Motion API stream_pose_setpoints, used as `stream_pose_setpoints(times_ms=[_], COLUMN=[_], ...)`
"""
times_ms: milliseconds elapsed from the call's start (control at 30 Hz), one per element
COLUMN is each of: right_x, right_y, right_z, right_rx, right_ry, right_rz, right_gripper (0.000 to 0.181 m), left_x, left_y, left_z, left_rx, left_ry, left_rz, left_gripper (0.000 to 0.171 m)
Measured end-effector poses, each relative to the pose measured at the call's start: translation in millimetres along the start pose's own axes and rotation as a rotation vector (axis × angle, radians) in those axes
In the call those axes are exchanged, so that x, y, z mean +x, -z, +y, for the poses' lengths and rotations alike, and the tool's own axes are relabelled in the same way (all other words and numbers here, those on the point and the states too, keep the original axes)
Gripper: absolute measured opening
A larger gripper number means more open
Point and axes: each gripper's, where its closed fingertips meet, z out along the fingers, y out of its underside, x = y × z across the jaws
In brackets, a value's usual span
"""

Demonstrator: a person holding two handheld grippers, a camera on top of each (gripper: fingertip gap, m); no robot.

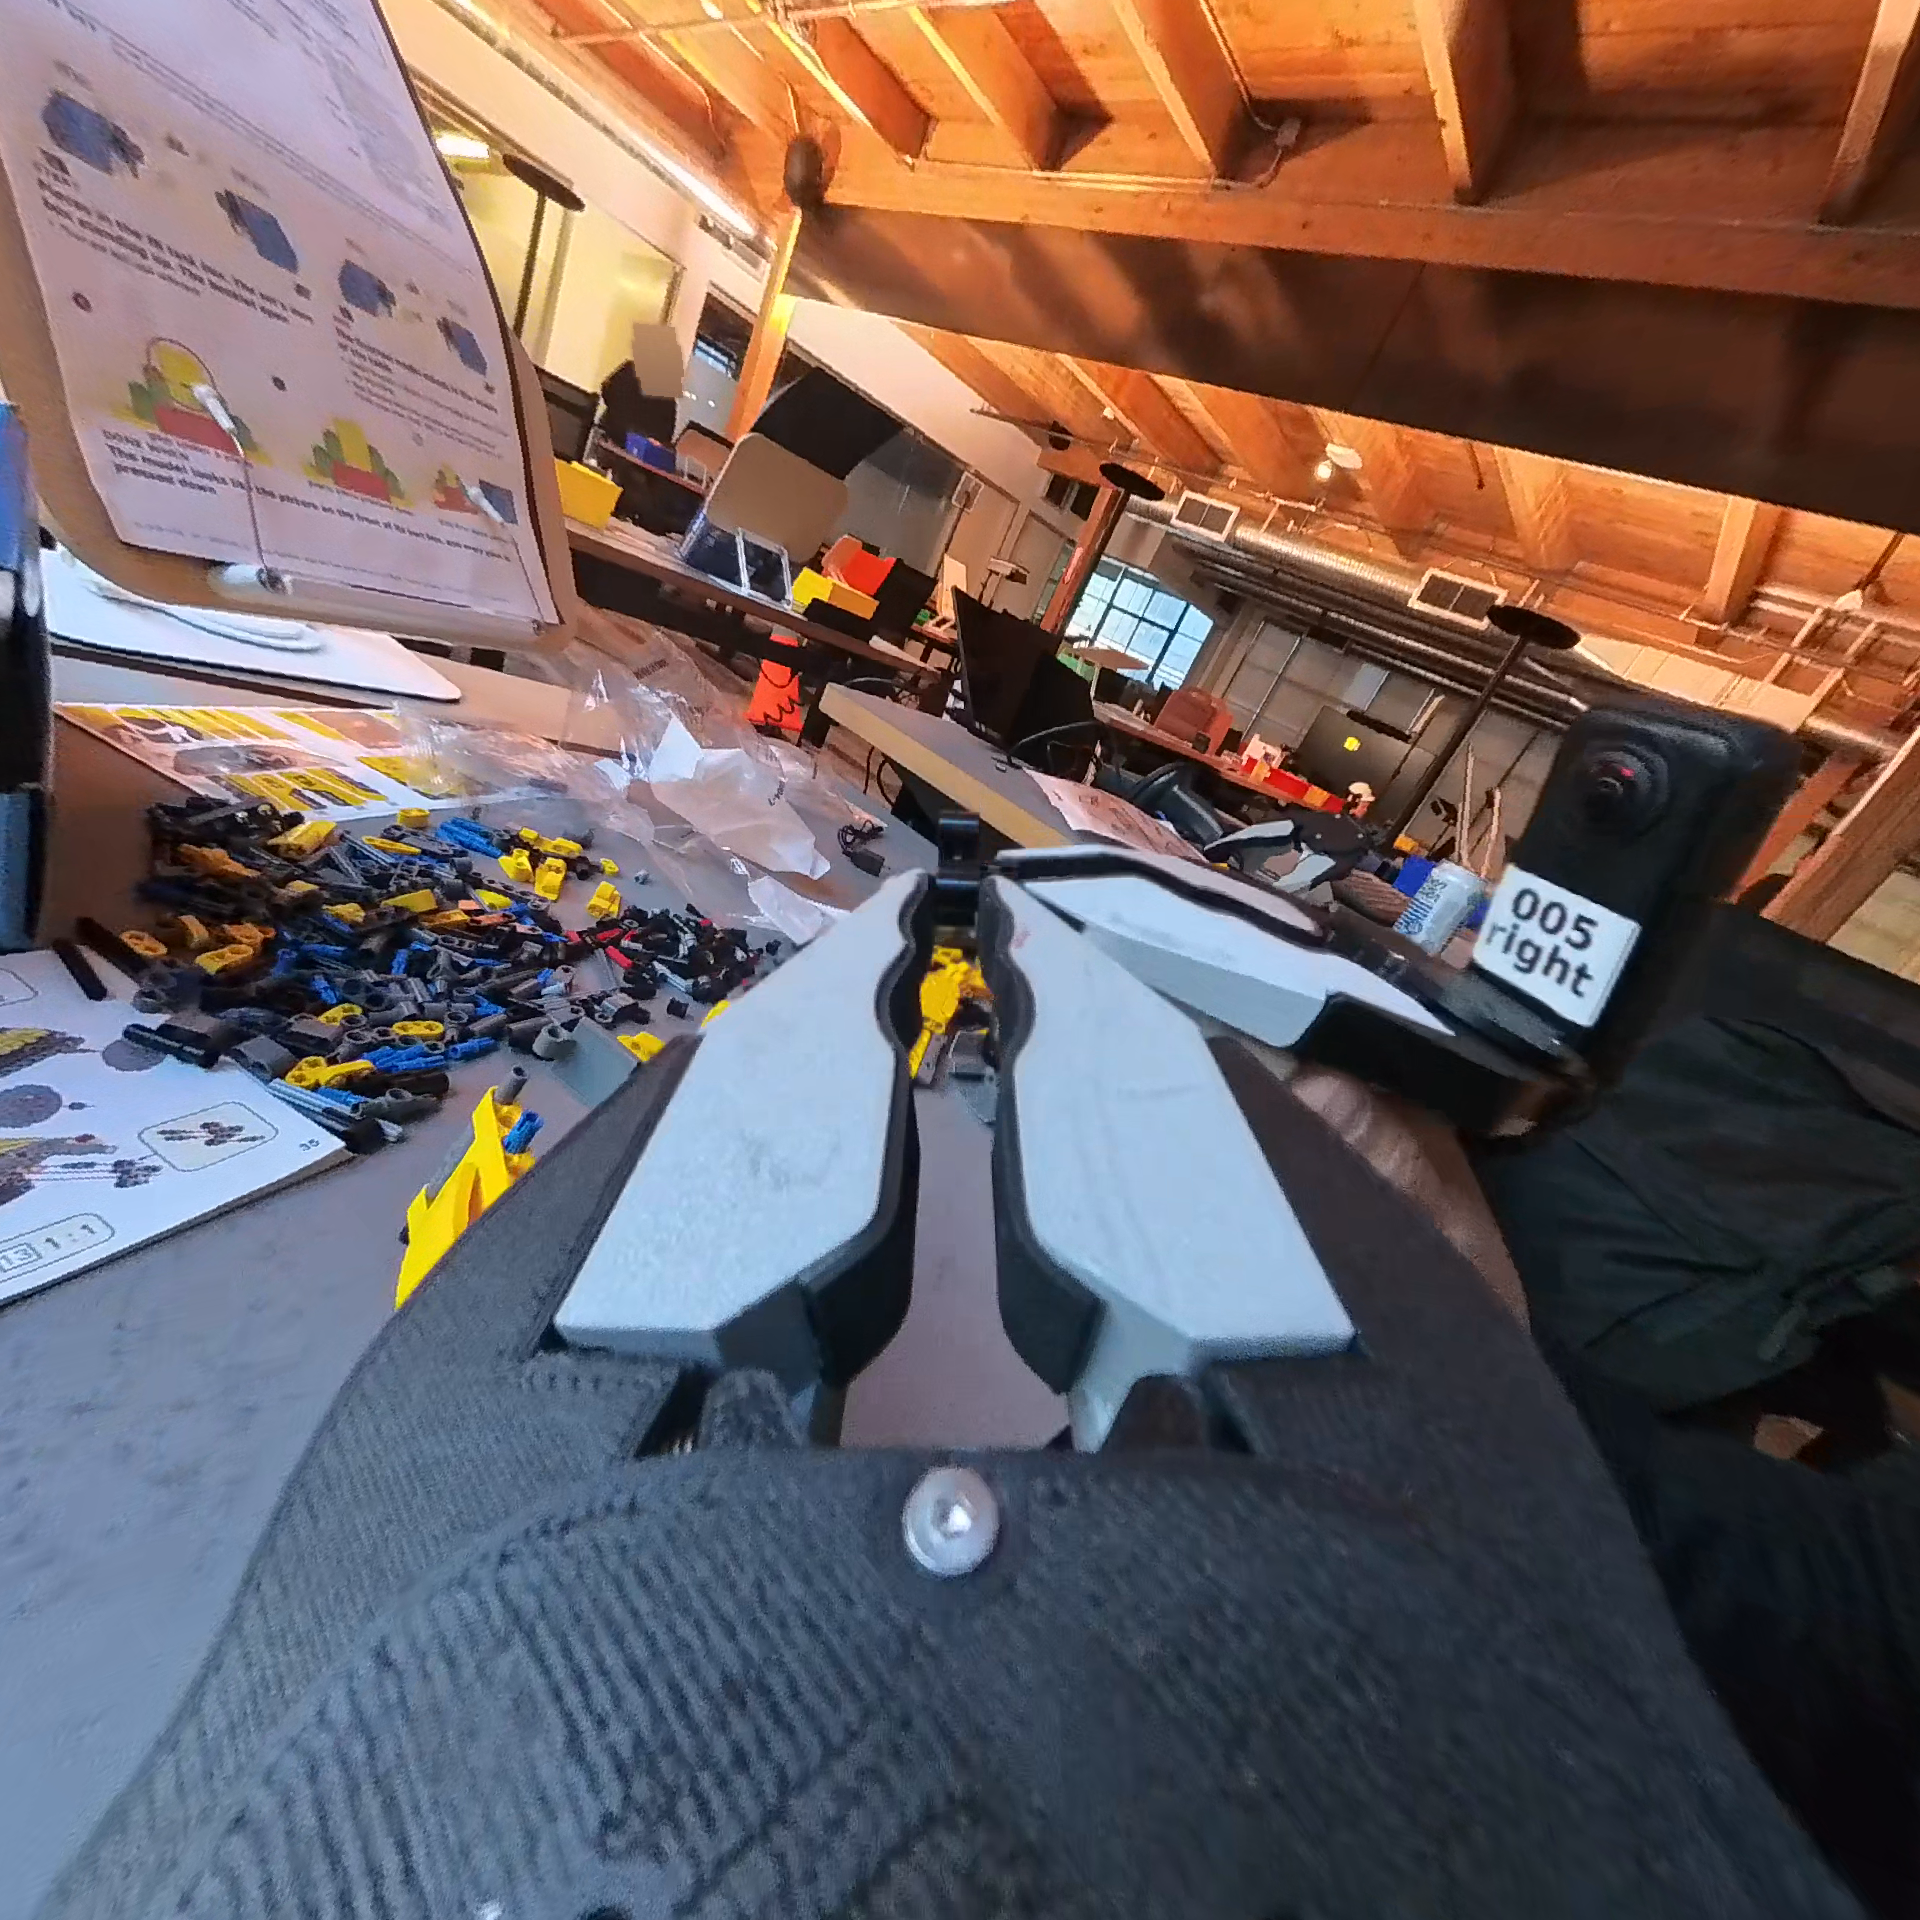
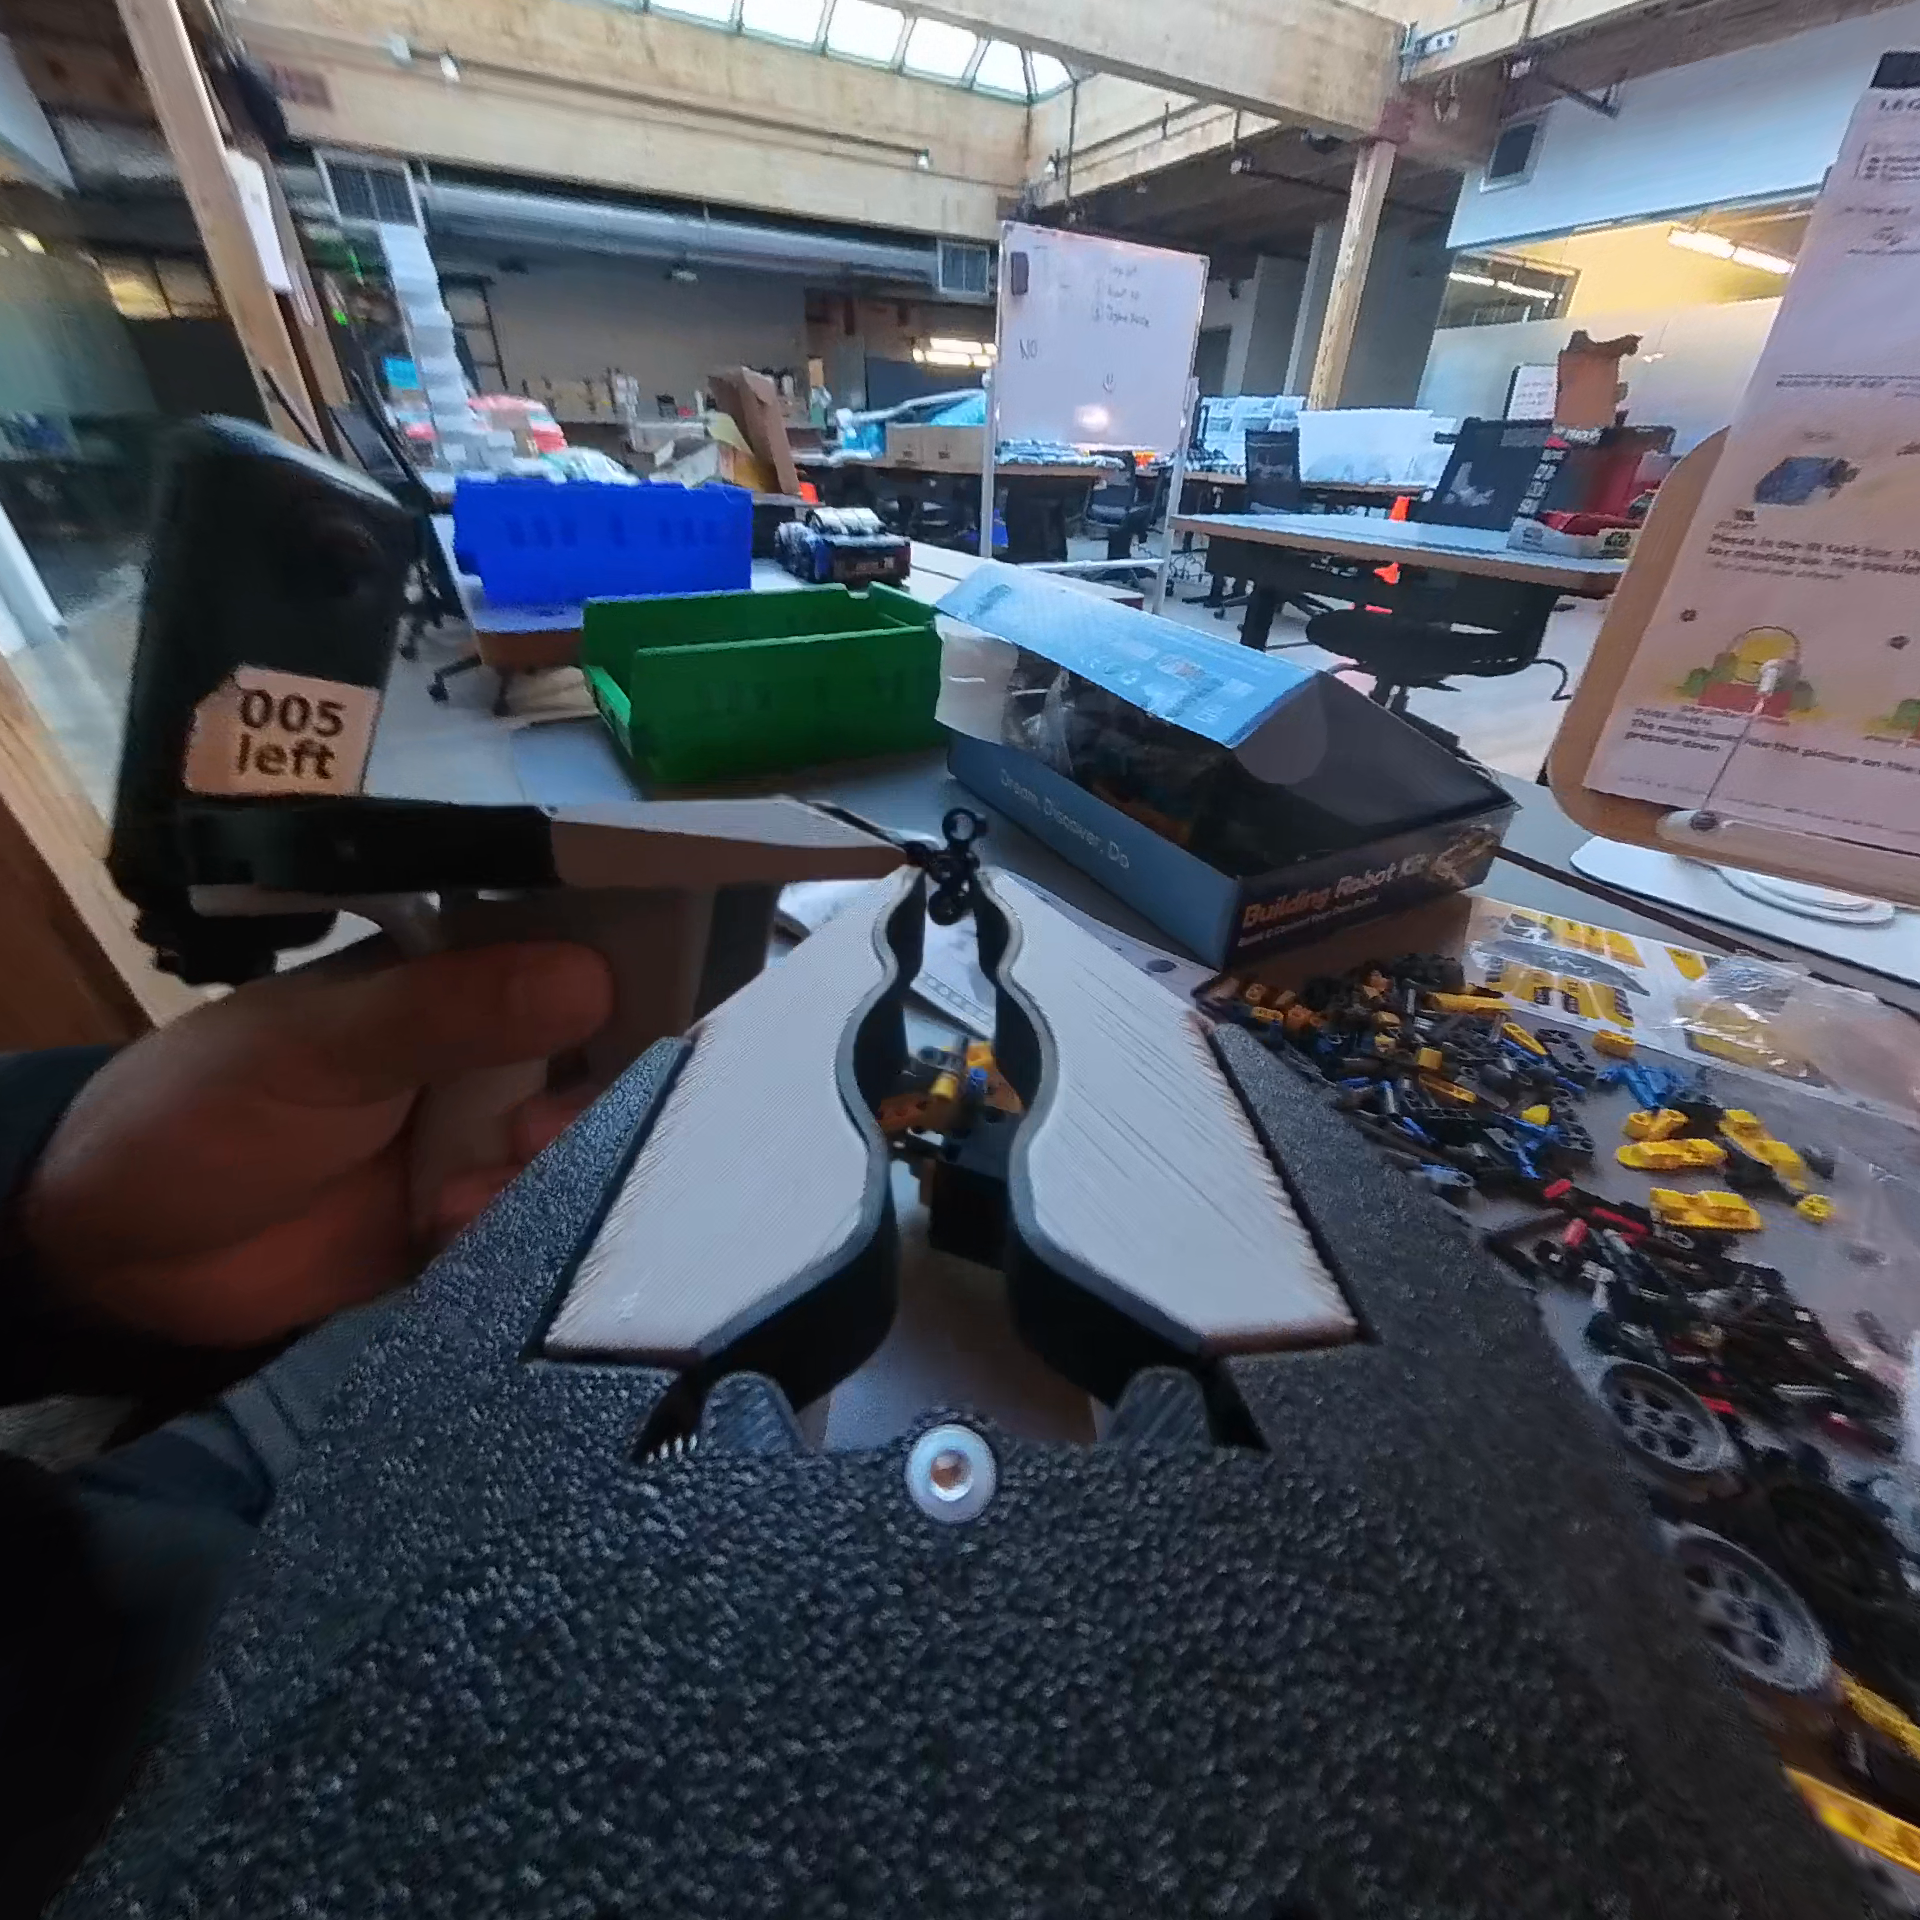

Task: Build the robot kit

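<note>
My left gripper (image 1: 953,888) and my right gripper (image 2: 951,883) meet tip to tip above the grey table (image 1: 208,1403). Each is shut on a small black connector piece (image 1: 956,847), which also shows in the right wrist view (image 2: 958,868) with a ring at its top. The right gripper (image 1: 1003,860) comes in from the right in the left wrist view. The left gripper (image 2: 902,847) comes in from the left in the right wrist view, held by a hand (image 2: 312,1122). A partly built yellow and black model (image 2: 945,1091) lies on the table below the fingers.
A pile of small black, blue and yellow parts (image 1: 416,935) (image 2: 1558,1122) covers the table, with wheels (image 2: 1662,1423), an open booklet (image 1: 104,1122) and plastic bags (image 1: 675,748). An instruction sheet on a stand (image 1: 281,312), a blue box (image 2: 1195,748) and a green bin (image 2: 758,675) stand behind. My left and right fingertips are right by each other.
</note>
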Motion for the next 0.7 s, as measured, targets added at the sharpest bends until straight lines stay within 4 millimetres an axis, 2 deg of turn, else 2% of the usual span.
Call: stream_pose_setpoints(times_ms=[67,167,233,367,533,700], right_x=[1,-7,-12,-22,-36,-37], right_y=[2,11,19,27,26,31], right_z=[3,8,9,9,15,5], right_rx=[-0.028,-0.086,-0.125,-0.147,-0.128,-0.06], right_ry=[0.074,0.294,0.434,0.697,0.909,1.047], right_rz=[0.01,-0.055,-0.095,-0.113,-0.07,0.03], right_gripper=[0.01,0.017,0.016,0.011,0.011,0.007], left_x=[-1,0,2,6,21,30], left_y=[0,-3,-2,12,19,20], left_z=[3,11,23,31,26,21], left_rx=[-0.027,-0.137,-0.31,-0.52,-0.526,-0.455], left_ry=[0.015,0.066,0.131,0.168,0.158,-0.02], left_rz=[0.007,0.072,0.157,0.257,0.31,0.317], left_gripper=[0.005,0.004,0.005,0.005,0.005,0.005])
